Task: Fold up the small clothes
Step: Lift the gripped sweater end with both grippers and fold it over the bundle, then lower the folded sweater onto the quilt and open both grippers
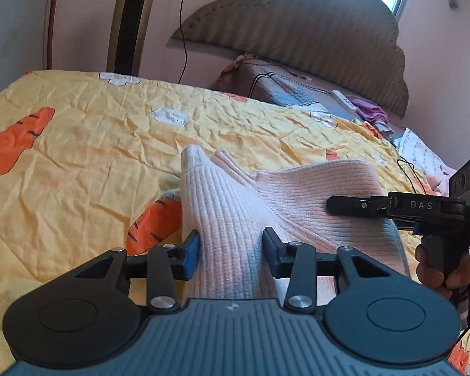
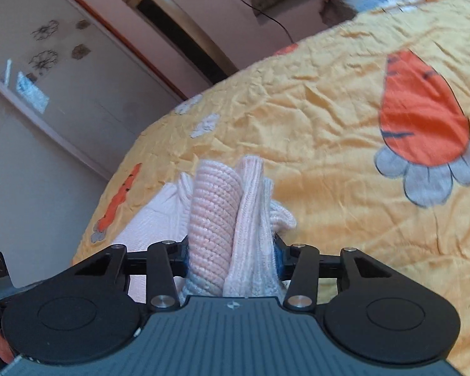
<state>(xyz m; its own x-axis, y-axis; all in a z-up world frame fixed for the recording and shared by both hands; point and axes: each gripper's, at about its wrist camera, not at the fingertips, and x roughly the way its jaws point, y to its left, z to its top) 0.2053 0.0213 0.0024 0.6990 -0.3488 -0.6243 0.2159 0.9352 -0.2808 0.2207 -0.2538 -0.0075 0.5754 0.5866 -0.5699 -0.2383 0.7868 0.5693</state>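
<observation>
A pale pink ribbed knit garment (image 1: pixel 313 181) lies partly lifted on a yellow carrot-print bedspread (image 1: pixel 94 163). My left gripper (image 1: pixel 232 244) is shut on a bunched fold of it, with the blue pads pressing both sides. In the same view my right gripper (image 1: pixel 332 205) comes in from the right, over the garment's far side, held by a person's hand (image 1: pixel 438 266). In the right wrist view my right gripper (image 2: pixel 232 250) is shut on several gathered layers of the knit garment (image 2: pixel 216 206), which stand up above the bedspread (image 2: pixel 329 125).
A grey padded headboard (image 1: pixel 297 31) stands behind the bed. Below it are a folded blanket (image 1: pixel 282 84), a white power strip (image 1: pixel 343 98) and purple clothes (image 1: pixel 369 111). A black cable (image 1: pixel 407 169) lies at the right. A wardrobe door (image 2: pixel 62 78) is beyond the bed's edge.
</observation>
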